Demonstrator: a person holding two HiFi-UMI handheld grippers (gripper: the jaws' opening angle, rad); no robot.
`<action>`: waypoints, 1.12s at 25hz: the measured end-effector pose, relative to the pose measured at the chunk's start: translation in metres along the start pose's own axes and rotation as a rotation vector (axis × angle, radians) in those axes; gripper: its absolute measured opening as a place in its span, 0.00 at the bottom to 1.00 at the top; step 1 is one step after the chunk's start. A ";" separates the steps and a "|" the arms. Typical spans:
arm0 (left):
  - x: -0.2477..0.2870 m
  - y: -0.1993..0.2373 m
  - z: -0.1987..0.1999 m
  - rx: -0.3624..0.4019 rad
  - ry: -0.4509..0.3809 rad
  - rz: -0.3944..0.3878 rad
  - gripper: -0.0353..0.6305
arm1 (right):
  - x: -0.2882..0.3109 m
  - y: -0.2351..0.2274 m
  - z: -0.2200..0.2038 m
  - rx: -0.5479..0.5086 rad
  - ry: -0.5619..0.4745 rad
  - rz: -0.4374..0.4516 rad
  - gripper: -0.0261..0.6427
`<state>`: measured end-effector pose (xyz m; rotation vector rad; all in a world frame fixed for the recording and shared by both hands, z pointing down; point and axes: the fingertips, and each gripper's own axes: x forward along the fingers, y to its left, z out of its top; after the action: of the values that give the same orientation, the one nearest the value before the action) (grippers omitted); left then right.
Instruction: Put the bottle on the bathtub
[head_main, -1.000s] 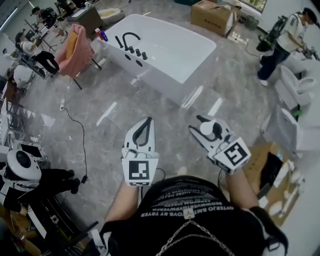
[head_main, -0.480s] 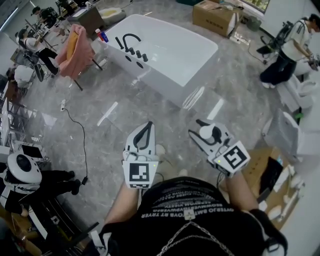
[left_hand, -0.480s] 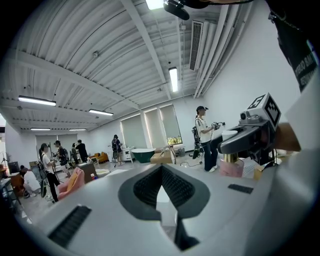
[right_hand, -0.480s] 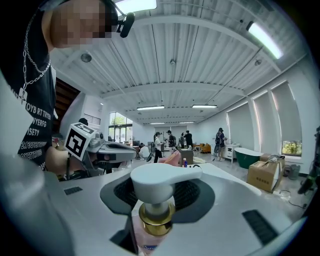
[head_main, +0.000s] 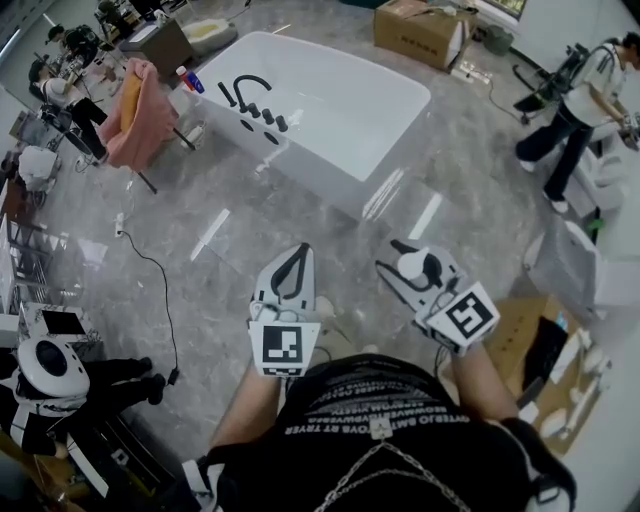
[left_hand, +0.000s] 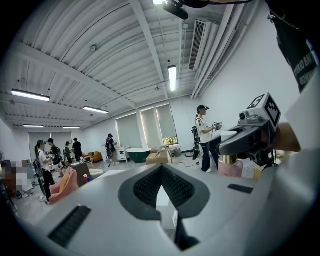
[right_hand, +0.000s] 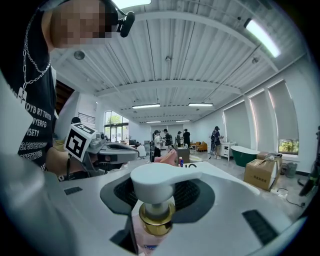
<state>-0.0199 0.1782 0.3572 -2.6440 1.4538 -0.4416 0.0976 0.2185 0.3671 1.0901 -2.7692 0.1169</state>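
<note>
The white bathtub (head_main: 345, 110) stands on the grey floor ahead, with a black faucet (head_main: 250, 92) on its left rim. My right gripper (head_main: 392, 256) is shut on a pump bottle (head_main: 411, 263) and carries it well short of the tub. The right gripper view shows the bottle's (right_hand: 157, 182) white pump head, gold collar and pink body between the jaws of the right gripper (right_hand: 160, 197). My left gripper (head_main: 299, 252) is shut and empty, level with the right one. In the left gripper view the jaws of the left gripper (left_hand: 161, 172) meet, and the bottle (left_hand: 230, 167) shows at the right.
A pink towel (head_main: 135, 100) hangs on a chair left of the tub, with small bottles (head_main: 188, 78) by the tub's corner. A cardboard box (head_main: 420, 30) lies behind it. A person (head_main: 575, 100) stands at the right near white toilets (head_main: 580, 265). A cable (head_main: 160, 290) crosses the floor.
The view has shifted a little as I step toward the tub, and a foot now shows beside the left gripper. The person at the right has moved. Both grips are unchanged.
</note>
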 end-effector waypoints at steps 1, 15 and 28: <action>0.006 0.004 0.000 -0.008 0.000 -0.002 0.05 | 0.005 -0.004 0.001 -0.001 -0.003 -0.001 0.27; 0.061 0.073 0.003 -0.019 -0.015 -0.013 0.05 | 0.084 -0.049 0.026 -0.001 0.003 -0.010 0.27; 0.109 0.166 0.006 -0.015 -0.058 -0.041 0.05 | 0.175 -0.078 0.054 0.023 -0.009 -0.059 0.27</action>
<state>-0.0982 -0.0037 0.3375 -2.6793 1.3941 -0.3559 0.0177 0.0372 0.3468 1.1799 -2.7466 0.1373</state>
